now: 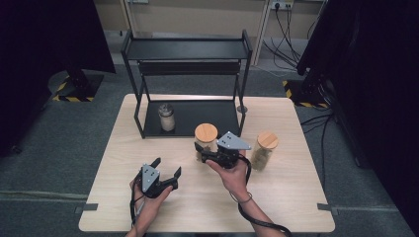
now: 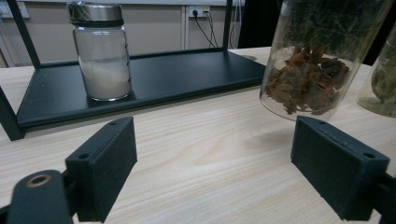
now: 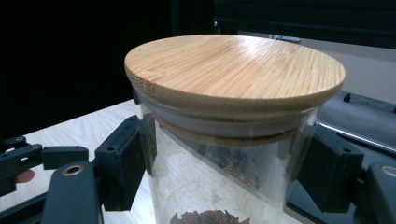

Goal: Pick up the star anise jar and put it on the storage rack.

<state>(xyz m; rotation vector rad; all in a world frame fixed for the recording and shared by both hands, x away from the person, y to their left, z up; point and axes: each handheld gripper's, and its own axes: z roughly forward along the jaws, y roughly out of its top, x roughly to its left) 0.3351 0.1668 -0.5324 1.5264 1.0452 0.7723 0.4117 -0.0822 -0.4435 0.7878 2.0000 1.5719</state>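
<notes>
Counter [image 1: 148, 207]: pale wood top, square, carrying everything listed below.

Rack [image 1: 188, 49]: black metal, two levels, at the far side of the counter; its lower tray [image 2: 187, 79] lies flat on the wood.

Jar with wooden lid [image 1: 206, 140]: clear glass, dark dried pieces at the bottom, bamboo lid [image 3: 233, 70] seated on top. Stands upright just in front of the rack's right front corner, held between the jaws of the right gripper.

Second jar with wooden lid [image 1: 265, 149]: clear glass, greenish dried contents, upright to the right of the held jar, apart from it.

Jar with metal lid [image 1: 166, 117]: clear glass, white powder inside, upright on the lower tray toward its left.

Right gripper [image 1: 206, 152]: in the person's right hand, jaws clamped on the glass wall of the first jar just below its lid; pads [image 3: 126, 158] press both sides.

Left gripper [image 1: 165, 170]: in the left hand, near the counter's front left; jaws spread wide apart, nothing between them.
</notes>
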